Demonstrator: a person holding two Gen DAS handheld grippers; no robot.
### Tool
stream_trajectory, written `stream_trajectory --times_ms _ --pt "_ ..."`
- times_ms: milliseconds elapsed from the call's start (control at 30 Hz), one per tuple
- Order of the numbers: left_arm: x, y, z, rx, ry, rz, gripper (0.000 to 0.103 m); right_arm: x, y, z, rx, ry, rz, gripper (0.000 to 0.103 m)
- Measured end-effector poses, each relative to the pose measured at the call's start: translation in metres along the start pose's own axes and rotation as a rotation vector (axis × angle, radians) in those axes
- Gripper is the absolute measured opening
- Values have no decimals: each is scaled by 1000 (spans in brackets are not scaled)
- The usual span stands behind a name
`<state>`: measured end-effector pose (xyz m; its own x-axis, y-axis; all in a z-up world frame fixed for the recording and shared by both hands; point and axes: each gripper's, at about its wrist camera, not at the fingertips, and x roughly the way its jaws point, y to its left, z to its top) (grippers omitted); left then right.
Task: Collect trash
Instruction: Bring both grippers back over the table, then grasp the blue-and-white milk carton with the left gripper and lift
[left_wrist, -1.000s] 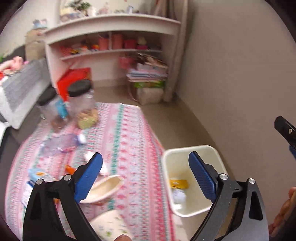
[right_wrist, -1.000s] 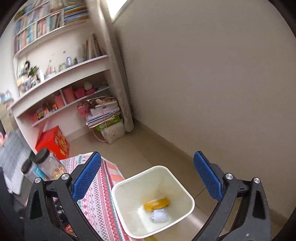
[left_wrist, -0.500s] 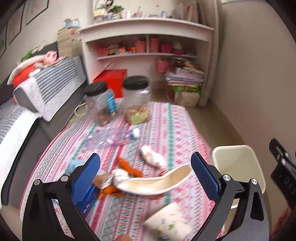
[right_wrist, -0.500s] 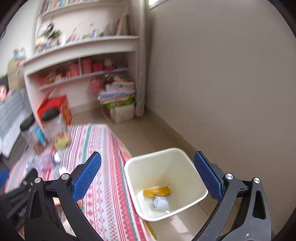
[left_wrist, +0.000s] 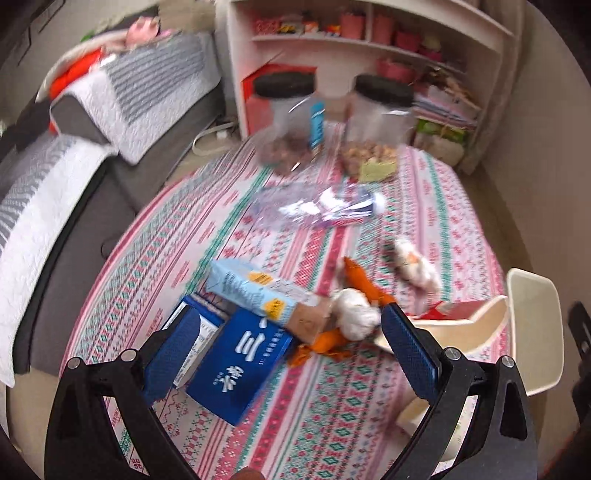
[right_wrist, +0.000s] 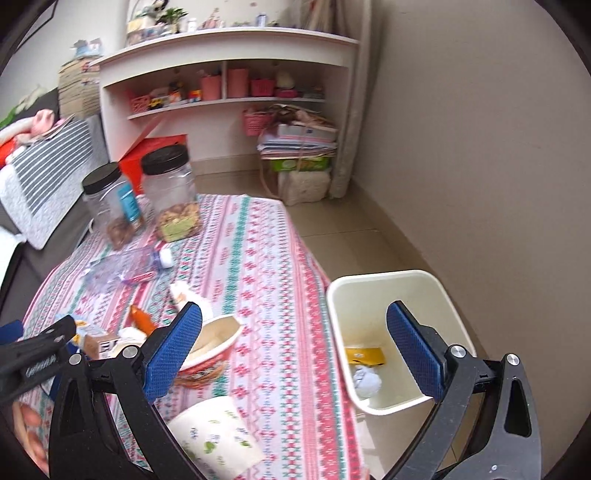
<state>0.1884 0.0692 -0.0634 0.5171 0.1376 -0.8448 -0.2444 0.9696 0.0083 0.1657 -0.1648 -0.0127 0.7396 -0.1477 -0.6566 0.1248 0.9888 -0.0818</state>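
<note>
Both grippers were spread wide and carried nothing. Between the blue pads of the left gripper (left_wrist: 291, 354), hovering low over the table (left_wrist: 369, 424), lay the nearest of the trash: a dark blue box (left_wrist: 240, 362) flat on the striped cloth, with a pale blue carton (left_wrist: 266, 295) leaning across its far edge. Just beyond them sat a crumpled white tissue (left_wrist: 356, 314) on some orange wrappers (left_wrist: 360, 280), touching the rim of a tipped paper bowl (left_wrist: 454, 328) to the right. That aim suggested the blue box or carton was the next pick, the jaws held open to straddle it. The right gripper (right_wrist: 293, 350) hung higher, off the table's right edge, its right finger over the cream waste bin (right_wrist: 436, 291) on the floor, which already held a yellow wrapper (right_wrist: 364, 355) and a white wad (right_wrist: 365, 382). The bin stood right against the table's side, likely so items could drop in with a short carry. Farther off lay a second tissue (left_wrist: 413, 262), then a flattened clear bottle (left_wrist: 314, 210), well apart from either gripper. At the far end two black-lidded jars (right_wrist: 170, 192) stood upright with food inside, probably not trash.
</note>
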Motion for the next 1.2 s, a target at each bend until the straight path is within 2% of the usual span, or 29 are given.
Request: stream_trajectory --times_ms 133,233,367,467,533,633,833,967,1067,1133,1200 --pt "51 37 19 -163 137 -30 95 5 13 -1 -42 23 46 96" --pt "81 54 24 -268 212 -56 95 8 20 -2 -86 29 81 96" --pt "112 63 28 -355 296 -141 93 17 27 -3 -150 62 109 96" --pt "119 54 27 -341 331 -223 66 24 31 -5 -180 101 136 96" --pt "117 45 27 -312 344 -259 40 26 34 -6 -190 118 155 96" --pt "101 42 29 -285 304 -312 25 25 41 -9 -199 137 198 96" --pt "42 53 38 -232 173 -368 25 21 66 -16 -237 186 298 96" --pt "-7 77 38 -174 43 -275 25 19 99 -27 -266 271 416 96" --pt "-35 94 38 -144 -52 -200 25 24 129 -44 -245 396 507 96" --pt "-52 108 38 -125 -108 -154 25 32 145 -58 -193 486 526 96" --pt "-66 121 37 -115 -154 -126 25 40 159 -67 -136 540 501 96"
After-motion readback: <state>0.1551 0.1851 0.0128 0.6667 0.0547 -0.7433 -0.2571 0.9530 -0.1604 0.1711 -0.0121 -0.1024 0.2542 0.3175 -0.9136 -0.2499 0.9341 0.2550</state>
